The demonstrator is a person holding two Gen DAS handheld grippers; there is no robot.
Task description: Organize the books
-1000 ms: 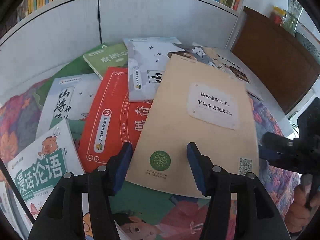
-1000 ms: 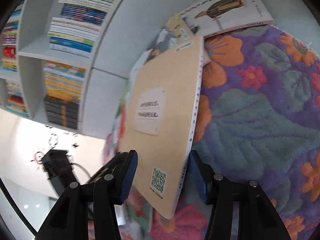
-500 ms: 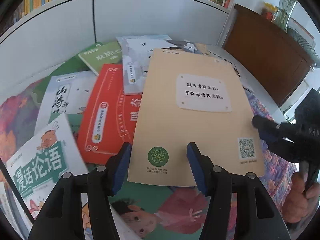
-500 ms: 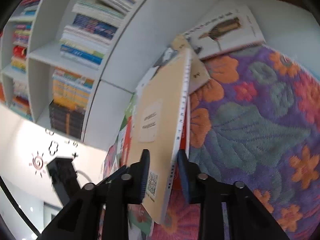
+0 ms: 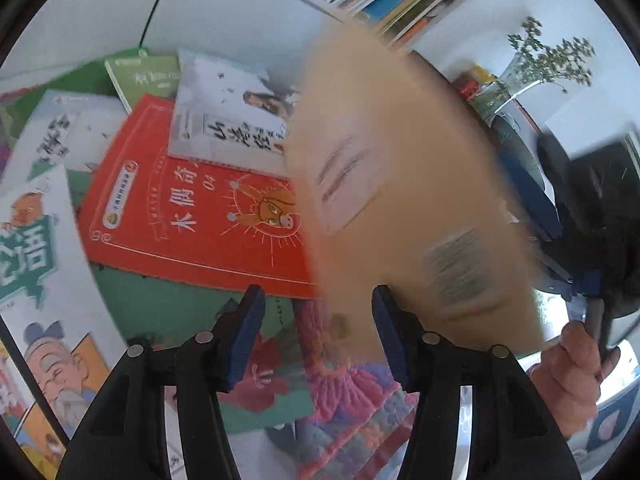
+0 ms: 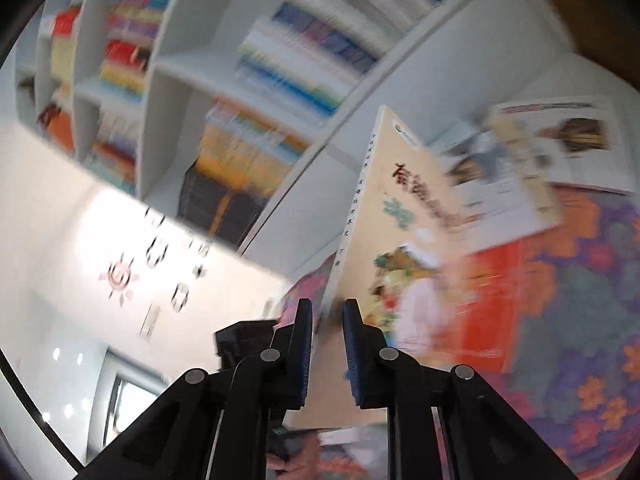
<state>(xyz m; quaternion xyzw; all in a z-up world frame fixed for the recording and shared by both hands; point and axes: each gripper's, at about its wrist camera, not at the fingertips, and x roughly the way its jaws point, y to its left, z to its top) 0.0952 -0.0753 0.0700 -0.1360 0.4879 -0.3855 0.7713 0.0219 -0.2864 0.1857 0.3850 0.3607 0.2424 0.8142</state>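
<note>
A tan book point(image 5: 400, 200) is lifted off the pile and blurred with motion. My right gripper point(image 6: 326, 344) grips its lower edge, with the jaws still closing on it. The tan book point(image 6: 384, 240) stands nearly on edge, its illustrated cover facing right. In the left wrist view the right gripper point(image 5: 536, 216) and the hand point(image 5: 568, 364) holding it show at the right. My left gripper point(image 5: 316, 320) is open and closing slightly, with nothing between its pads. Past it lie a red book point(image 5: 192, 208), a grey-white book point(image 5: 228, 112) and a green book point(image 5: 144, 76).
The books lie spread on a flowered cloth point(image 5: 348, 392) against a white shelf wall. Packed white bookshelves point(image 6: 248, 120) rise at the back. A vase with a plant point(image 5: 520, 76) stands at the far right. More illustrated books point(image 5: 48, 320) crowd the left.
My right gripper closed on the tan book and raised it, tipping it up on edge. That uncovered the red book's cover. My left gripper swung its view to the right.
</note>
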